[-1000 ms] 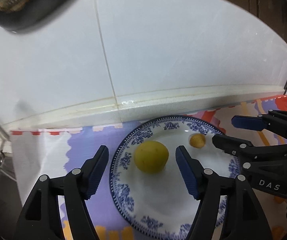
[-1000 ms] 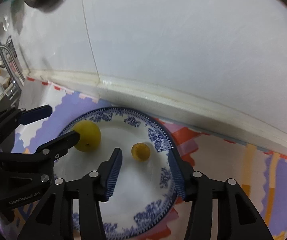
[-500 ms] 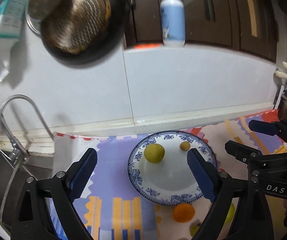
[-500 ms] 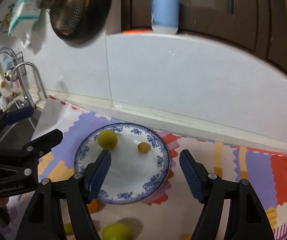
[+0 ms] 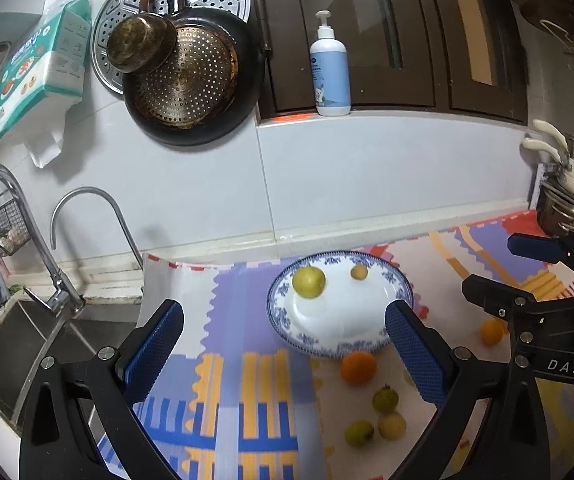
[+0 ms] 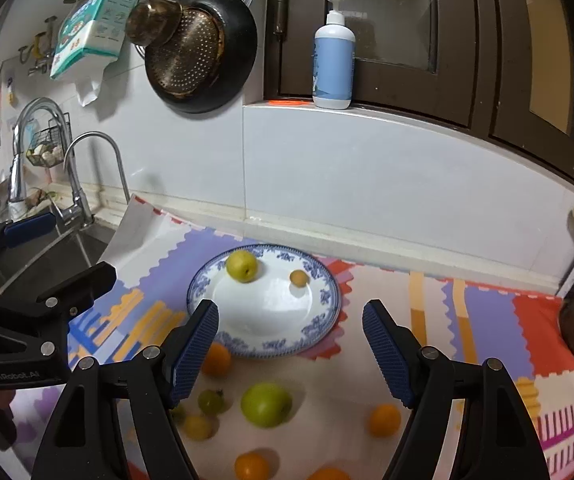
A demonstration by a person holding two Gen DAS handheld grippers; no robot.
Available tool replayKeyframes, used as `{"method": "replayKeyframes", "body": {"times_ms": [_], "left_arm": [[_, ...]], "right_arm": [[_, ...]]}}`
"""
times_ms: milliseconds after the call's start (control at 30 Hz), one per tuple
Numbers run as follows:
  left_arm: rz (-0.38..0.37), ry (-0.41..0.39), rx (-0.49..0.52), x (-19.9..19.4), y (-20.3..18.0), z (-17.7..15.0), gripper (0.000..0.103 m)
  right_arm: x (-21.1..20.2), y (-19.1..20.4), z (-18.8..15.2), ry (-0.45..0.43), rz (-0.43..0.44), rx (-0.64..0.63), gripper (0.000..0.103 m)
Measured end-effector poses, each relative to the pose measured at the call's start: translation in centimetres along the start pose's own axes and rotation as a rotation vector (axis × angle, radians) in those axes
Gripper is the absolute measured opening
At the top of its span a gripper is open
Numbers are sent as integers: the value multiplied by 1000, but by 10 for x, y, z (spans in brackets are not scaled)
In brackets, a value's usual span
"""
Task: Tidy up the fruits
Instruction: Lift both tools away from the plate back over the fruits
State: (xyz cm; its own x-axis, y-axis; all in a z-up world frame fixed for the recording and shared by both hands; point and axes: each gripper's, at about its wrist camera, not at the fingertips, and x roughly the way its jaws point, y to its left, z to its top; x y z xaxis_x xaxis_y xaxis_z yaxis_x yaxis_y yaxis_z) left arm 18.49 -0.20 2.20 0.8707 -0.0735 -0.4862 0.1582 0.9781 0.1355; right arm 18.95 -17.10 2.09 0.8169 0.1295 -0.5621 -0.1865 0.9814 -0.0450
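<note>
A blue-and-white plate [image 5: 397, 280] [image 6: 329, 300] lies on the colourful mat by the wall. On it sit a yellow-green fruit [image 5: 308, 282] [image 6: 241, 265] and a small orange-yellow fruit [image 5: 358, 272] [image 6: 299, 278]. Loose fruits lie on the mat in front of the plate: an orange [image 5: 358, 367] [image 6: 216, 359], a large green apple [image 6: 266, 405], small green and yellow fruits [image 5: 385, 400] [image 6: 211, 401], more oranges [image 6: 384, 421]. My left gripper [image 5: 285, 354] is open and empty, above the mat. My right gripper [image 6: 290, 354] is open and empty, above the loose fruits.
A sink with two taps [image 5: 83, 204] lies to the left of the mat. Pans [image 5: 191, 76] hang on the wall. A soap bottle [image 5: 329, 68] stands on the ledge. Metal pots [image 5: 567, 204] stand at the right edge.
Both grippers have pulled back and up from the plate and opened wider. The two fruits stay on the plate; the loose fruits on the mat have come into view.
</note>
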Motion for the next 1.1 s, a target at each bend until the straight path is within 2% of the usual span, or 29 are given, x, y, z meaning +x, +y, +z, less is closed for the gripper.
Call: {"method": "replayKeyframes", "body": {"times_ms": [333, 533, 833, 1100], "left_arm": [[-16, -13, 61, -25, -11, -40, 102], [-44, 14, 71, -31, -13, -60, 100], [-90, 88, 135, -14, -20, -89, 89], [-162, 176, 181, 16, -31, -108, 79]], "right_arm": [[-21, 12, -38, 42, 3, 10, 75], [-27, 22, -60, 77, 14, 3, 75], [-14, 33, -91, 150, 27, -12, 74], [11, 29, -113, 254, 48, 12, 61]]}}
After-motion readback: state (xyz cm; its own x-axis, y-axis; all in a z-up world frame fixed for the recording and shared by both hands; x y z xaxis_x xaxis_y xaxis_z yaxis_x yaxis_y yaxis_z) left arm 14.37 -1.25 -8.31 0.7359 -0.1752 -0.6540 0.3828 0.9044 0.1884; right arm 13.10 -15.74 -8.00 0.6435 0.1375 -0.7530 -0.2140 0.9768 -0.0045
